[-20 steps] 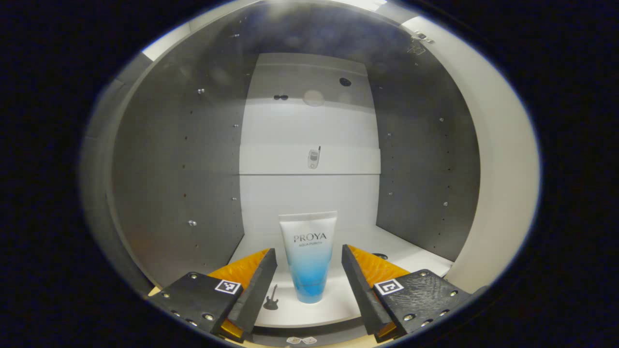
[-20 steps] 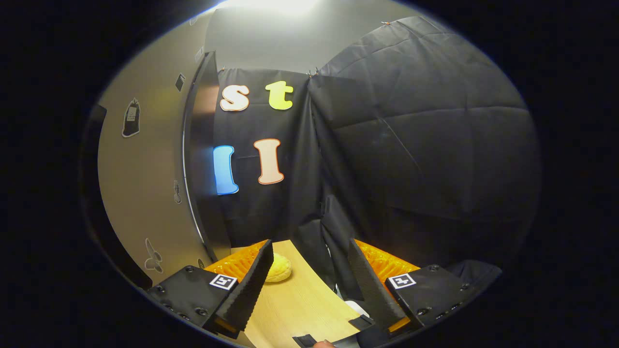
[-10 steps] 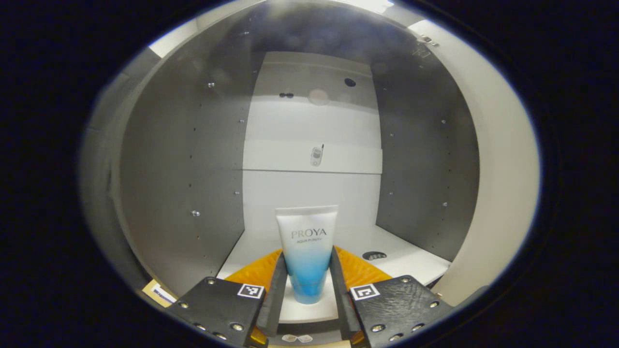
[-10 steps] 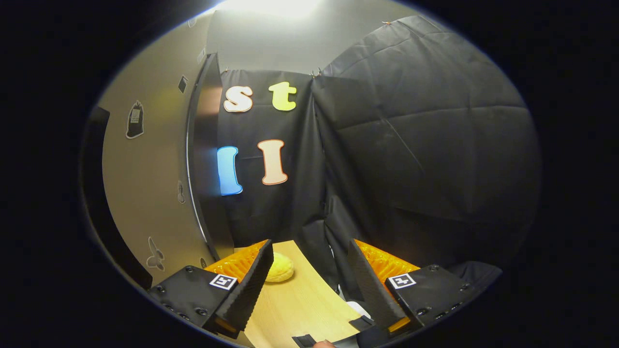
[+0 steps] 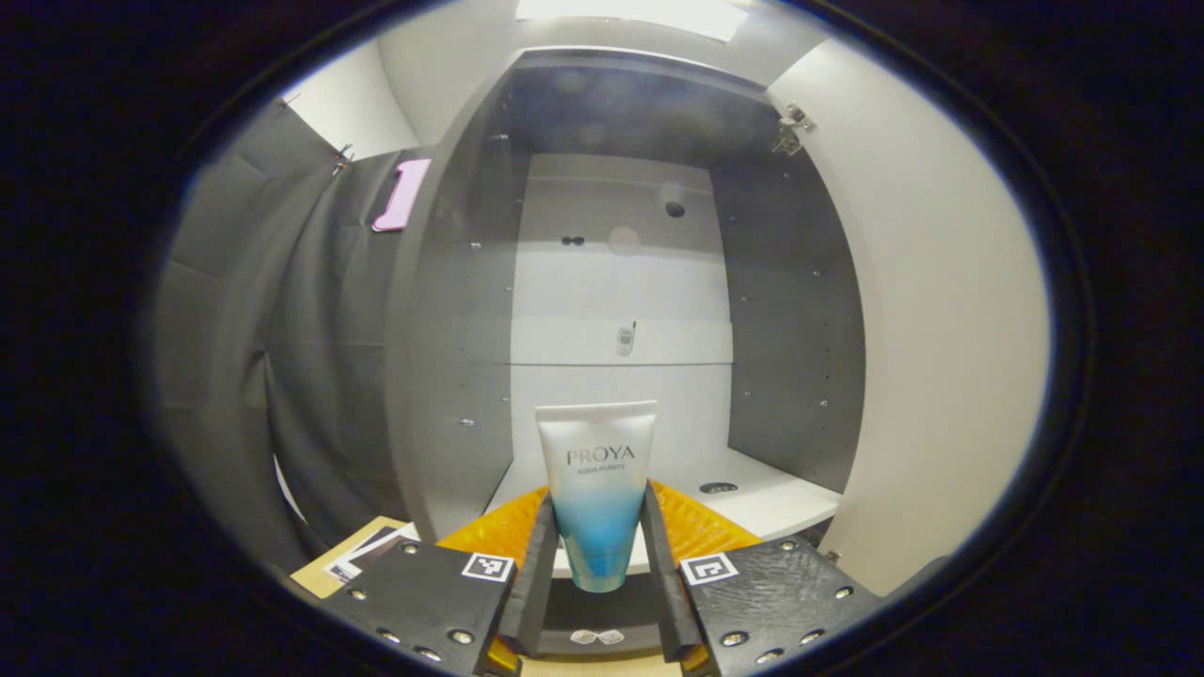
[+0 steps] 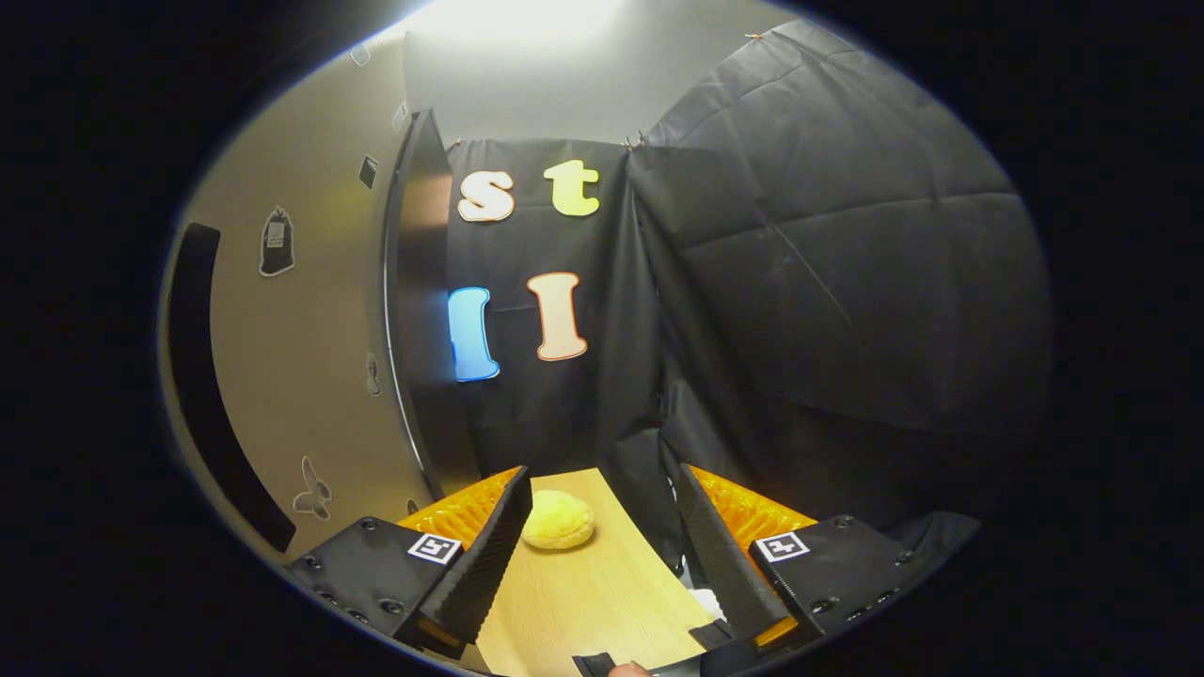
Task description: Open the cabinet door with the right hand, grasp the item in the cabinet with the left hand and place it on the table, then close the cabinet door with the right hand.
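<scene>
Left hand-held gripper (image 5: 596, 564) clamped on the tube (image 5: 596, 494), low centre of frame, upright, just out of the cabinet (image 5: 621, 282). Keep upright, lower gently onto the tabletop (image 6: 593, 602), release only once settled. Right hand-held gripper (image 6: 602, 555) wide apart, holding nothing, beside the open door (image 6: 301, 357) at left.

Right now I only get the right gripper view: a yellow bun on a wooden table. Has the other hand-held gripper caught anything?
Observer: Yes. The left hand-held gripper is shut on a white-and-blue plastic tube, a finger pressing each side.
Operator: Is the tube tipping over?
Observer: No, it is upright, narrow end down and wide flat end up.
Operator: What's behind it?
Observer: The open grey cabinet's white shelf, with a small dark round mark on it.
</scene>
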Motion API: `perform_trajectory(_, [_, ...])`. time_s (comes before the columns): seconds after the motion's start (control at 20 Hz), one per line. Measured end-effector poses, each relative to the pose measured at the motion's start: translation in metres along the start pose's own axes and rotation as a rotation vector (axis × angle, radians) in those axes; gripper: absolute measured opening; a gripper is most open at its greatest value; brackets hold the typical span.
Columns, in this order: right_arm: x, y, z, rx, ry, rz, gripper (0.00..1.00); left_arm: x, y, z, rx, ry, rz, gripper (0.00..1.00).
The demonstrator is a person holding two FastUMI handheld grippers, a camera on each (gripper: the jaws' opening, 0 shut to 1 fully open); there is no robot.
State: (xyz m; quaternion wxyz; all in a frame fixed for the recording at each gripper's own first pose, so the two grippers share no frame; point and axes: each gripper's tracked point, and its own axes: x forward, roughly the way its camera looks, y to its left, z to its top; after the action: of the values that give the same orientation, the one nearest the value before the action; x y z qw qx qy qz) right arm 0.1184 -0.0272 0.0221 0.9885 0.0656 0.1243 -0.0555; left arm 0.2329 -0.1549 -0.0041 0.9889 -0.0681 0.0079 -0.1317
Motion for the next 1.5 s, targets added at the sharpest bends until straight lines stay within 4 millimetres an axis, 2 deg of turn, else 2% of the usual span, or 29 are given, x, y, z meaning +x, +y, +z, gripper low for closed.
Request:
perform_trajectory(0.15, [0.004,0.002,-0.002,-0.007,0.000,0.034,0.93,-0.034,0.010,-0.009,-0.012,0.008,0.034,0.53])
perform_trajectory(0.2, [0.002,0.003,-0.003,-0.009,-0.002,0.042,0.98,-0.046,0.015,-0.014,-0.015,0.014,0.045,0.53])
perform_trajectory(0.25, [0.003,0.003,-0.004,-0.008,-0.003,0.049,0.98,-0.058,0.019,-0.020,-0.018,0.019,0.055,0.46])
perform_trajectory(0.35, [0.003,0.005,-0.005,0.000,-0.009,0.069,0.98,-0.078,0.024,-0.029,-0.020,0.027,0.071,0.48])
perform_trajectory(0.4, [0.004,0.006,-0.006,0.003,-0.011,0.077,0.93,-0.090,0.028,-0.037,-0.017,0.030,0.081,0.50])
perform_trajectory(0.5, [0.005,0.005,-0.009,0.003,-0.013,0.083,0.93,-0.111,0.033,-0.050,-0.013,0.035,0.098,0.46])
perform_trajectory(0.55, [0.004,0.004,-0.011,0.003,-0.012,0.087,0.93,-0.121,0.035,-0.057,-0.013,0.041,0.104,0.53])
perform_trajectory(0.6, [0.003,0.004,-0.013,0.003,-0.013,0.094,0.98,-0.131,0.037,-0.064,-0.013,0.045,0.112,0.53])
perform_trajectory(0.65, [0.003,0.005,-0.014,0.002,-0.014,0.099,0.98,-0.141,0.039,-0.071,-0.013,0.051,0.120,0.52])
perform_trajectory(0.9, [0.005,0.007,-0.018,0.009,-0.013,0.108,0.93,-0.180,0.045,-0.122,-0.031,0.078,0.147,0.50])
perform_trajectory(0.95, [0.005,0.008,-0.017,0.011,-0.015,0.111,0.98,-0.186,0.047,-0.133,-0.032,0.085,0.154,0.50])
perform_trajectory(1.05, [0.006,0.009,-0.018,0.002,-0.013,0.112,0.98,-0.201,0.051,-0.157,-0.037,0.103,0.163,0.50])
perform_trajectory(1.1, [0.008,0.009,-0.020,-0.010,-0.013,0.105,0.98,-0.207,0.052,-0.168,-0.046,0.109,0.167,0.53])
perform_trajectory(1.15, [0.009,0.009,-0.020,-0.016,-0.015,0.102,0.98,-0.212,0.055,-0.177,-0.051,0.116,0.174,0.53])
perform_trajectory(1.2, [0.010,0.011,-0.021,-0.018,-0.016,0.100,0.98,-0.217,0.059,-0.190,-0.048,0.125,0.185,0.46])
perform_trajectory(1.25, [0.011,0.013,-0.022,-0.016,-0.016,0.099,0.98,-0.221,0.065,-0.202,-0.036,0.137,0.198,0.53])
perform_trajectory(1.3, [0.012,0.014,-0.024,-0.015,-0.013,0.098,0.98,-0.226,0.069,-0.214,-0.027,0.148,0.207,0.46])
perform_trajectory(1.35, [0.012,0.015,-0.026,-0.017,-0.009,0.097,0.98,-0.228,0.073,-0.228,-0.024,0.164,0.214,0.46])
perform_trajectory(1.4, [0.014,0.017,-0.029,-0.022,0.001,0.098,0.93,-0.231,0.076,-0.242,-0.025,0.179,0.222,0.46])
perform_trajectory(1.45, [0.015,0.018,-0.032,-0.029,0.010,0.100,0.93,-0.233,0.080,-0.254,-0.028,0.187,0.232,0.47])
perform_trajectory(1.5, [0.016,0.019,-0.033,-0.035,0.015,0.097,0.98,-0.234,0.083,-0.266,-0.030,0.197,0.243,0.47])
